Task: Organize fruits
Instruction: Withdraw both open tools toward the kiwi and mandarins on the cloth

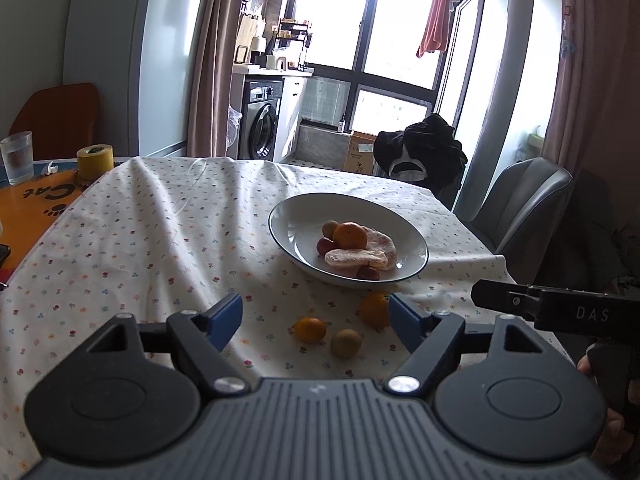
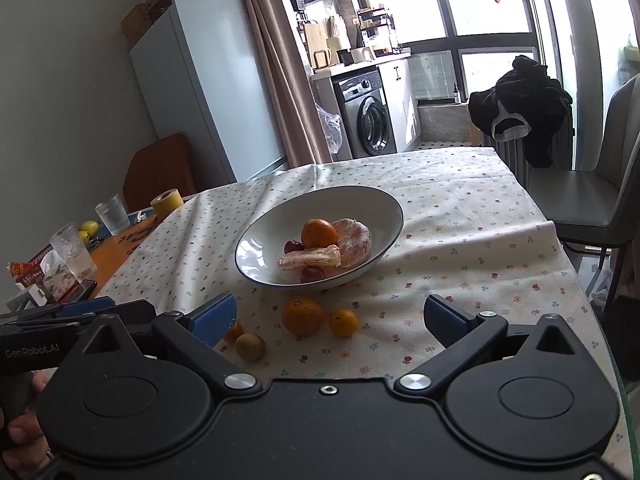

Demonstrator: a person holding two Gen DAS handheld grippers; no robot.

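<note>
Left wrist view shows the left gripper [image 1: 316, 318] with jaws spread wide and nothing between them, hovering low over the table [image 1: 160, 240]. The right gripper [image 2: 328, 316] is likewise wide apart and empty. The bowl [image 2: 256, 268] already holds an orange [image 2: 319, 233], peeled citrus segments [image 2: 352, 242] and some small red fruits [image 2: 294, 246], so part of the sorting looks done. Four pieces remain loose on the cloth just in front of the bowl: a large orange [image 2: 302, 315], a small orange [image 2: 343, 322], a brownish kiwi-like fruit [image 2: 250, 346], and another small orange one [image 2: 234, 332] partly hidden behind the right gripper's finger. The near table edge is out of sight; the right edge lies well apart from the fruit. Open cloth surrounds the loose fruit, giving free approach.
</note>
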